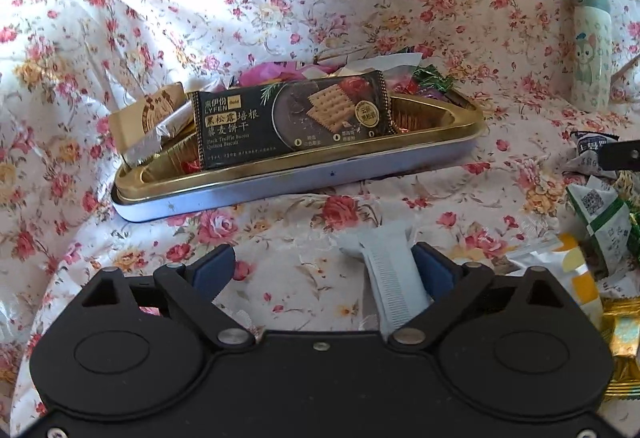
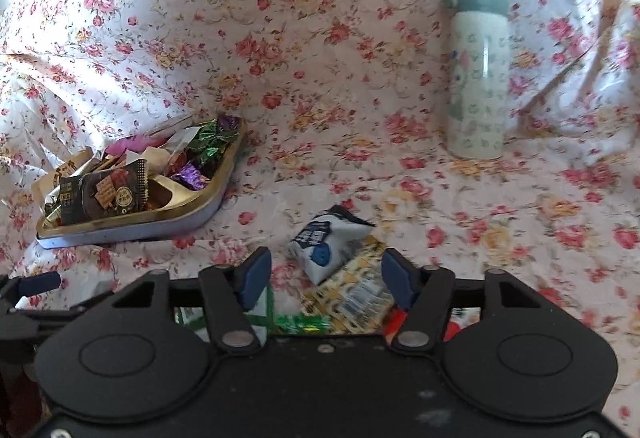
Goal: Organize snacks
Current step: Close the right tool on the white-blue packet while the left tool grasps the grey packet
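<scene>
Left gripper point(image 1: 324, 270): jaws spread wide, pressing nothing; pale flat sachet point(image 1: 394, 278) lying on the cloth against the right finger — probably just let go or next to be taken.
Right gripper point(image 2: 326, 276): jaws part open over a heap of loose snacks, empty; white-and-blue packet point(image 2: 326, 242) just ahead between the fingers — likely next pick.
Tray point(image 1: 304, 177): gold liner in a blue tin, already stocked; black biscuit pack point(image 1: 290, 117) propped along the near rim, candies behind.
Bottle point(image 2: 476, 73): upright, well apart from the tray.
Surface: rumpled floral cloth point(image 2: 320, 57), sunlit — soft, uneven footing.
Room: not visible.
</scene>
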Demonstrator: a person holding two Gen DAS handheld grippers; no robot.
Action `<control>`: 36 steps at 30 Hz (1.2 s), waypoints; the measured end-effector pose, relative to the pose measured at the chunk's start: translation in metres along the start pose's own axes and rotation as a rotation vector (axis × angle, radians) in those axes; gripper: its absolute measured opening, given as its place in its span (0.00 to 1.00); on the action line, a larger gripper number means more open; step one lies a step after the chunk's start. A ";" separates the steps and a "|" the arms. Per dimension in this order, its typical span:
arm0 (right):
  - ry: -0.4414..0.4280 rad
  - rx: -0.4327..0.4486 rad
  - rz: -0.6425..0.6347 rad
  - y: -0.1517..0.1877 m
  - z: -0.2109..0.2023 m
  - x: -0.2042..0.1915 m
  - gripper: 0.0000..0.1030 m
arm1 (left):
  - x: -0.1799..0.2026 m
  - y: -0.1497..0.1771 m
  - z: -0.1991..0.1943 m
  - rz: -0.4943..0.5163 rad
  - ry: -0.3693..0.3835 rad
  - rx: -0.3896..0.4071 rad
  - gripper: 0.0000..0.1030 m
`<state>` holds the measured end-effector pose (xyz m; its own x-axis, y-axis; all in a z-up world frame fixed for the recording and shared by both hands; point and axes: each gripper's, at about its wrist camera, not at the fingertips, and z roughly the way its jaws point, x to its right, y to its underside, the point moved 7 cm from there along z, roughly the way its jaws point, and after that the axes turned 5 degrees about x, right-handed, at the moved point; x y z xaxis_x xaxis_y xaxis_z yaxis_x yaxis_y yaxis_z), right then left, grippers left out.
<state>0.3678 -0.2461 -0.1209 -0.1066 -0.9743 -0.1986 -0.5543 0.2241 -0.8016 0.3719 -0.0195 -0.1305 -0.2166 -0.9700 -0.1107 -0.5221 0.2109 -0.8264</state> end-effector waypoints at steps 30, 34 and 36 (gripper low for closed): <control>0.009 0.011 -0.076 -0.008 0.032 -0.012 0.31 | -0.007 0.001 0.003 -0.070 0.039 -0.020 0.93; -0.006 0.044 -0.053 -0.016 0.012 -0.009 0.31 | -0.007 0.001 0.003 -0.073 0.041 -0.021 0.92; -0.001 0.049 -0.046 -0.017 -0.001 -0.006 0.31 | -0.007 0.001 0.004 -0.075 0.041 -0.021 0.92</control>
<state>0.3766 -0.2440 -0.1053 -0.0809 -0.9836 -0.1613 -0.5179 0.1798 -0.8363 0.3758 -0.0126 -0.1329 -0.2097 -0.9774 -0.0264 -0.5551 0.1412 -0.8197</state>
